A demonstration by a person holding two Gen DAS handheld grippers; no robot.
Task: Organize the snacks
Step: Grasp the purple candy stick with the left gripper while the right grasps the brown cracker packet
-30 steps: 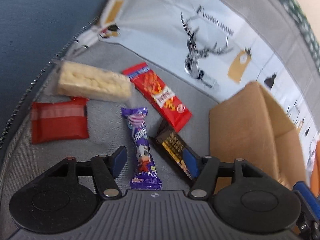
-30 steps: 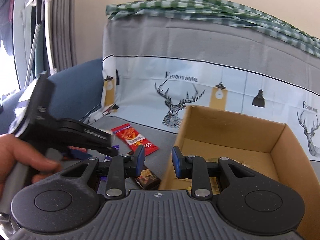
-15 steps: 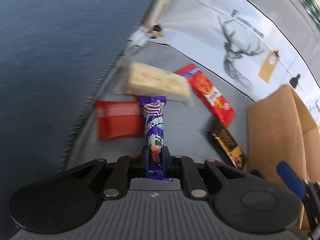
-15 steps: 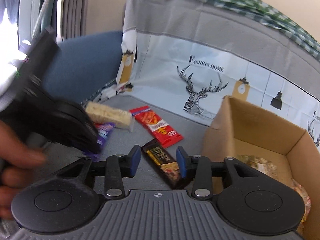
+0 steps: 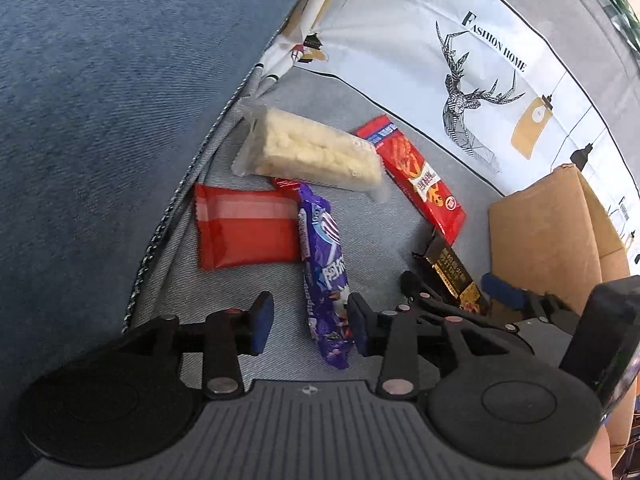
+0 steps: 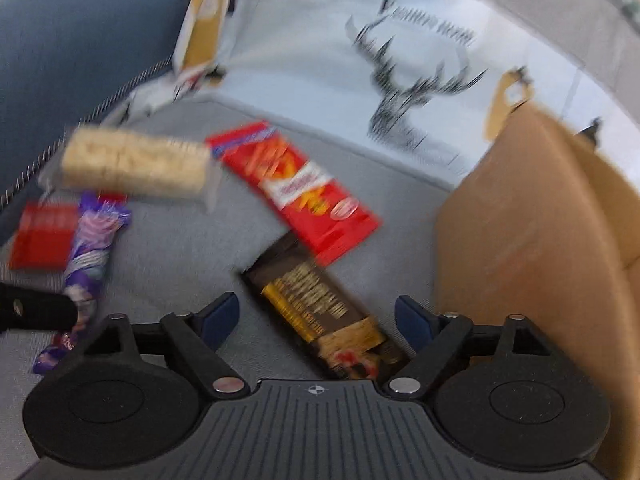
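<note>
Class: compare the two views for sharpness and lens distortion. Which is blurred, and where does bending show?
Left wrist view: sharp; purple bar print is legible, fisheye curves the sofa seam. Right wrist view: motion-blurred; dark bar lettering and deer print smear, box edge bows.

"FASHION HOME" is printed above the deer drawing on the sofa cover (image 5: 460,64); wrapper lettering on the snacks cannot be read.

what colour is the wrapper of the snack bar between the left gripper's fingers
Purple, with white and pink print: the snack bar shows best in the left wrist view.
</note>
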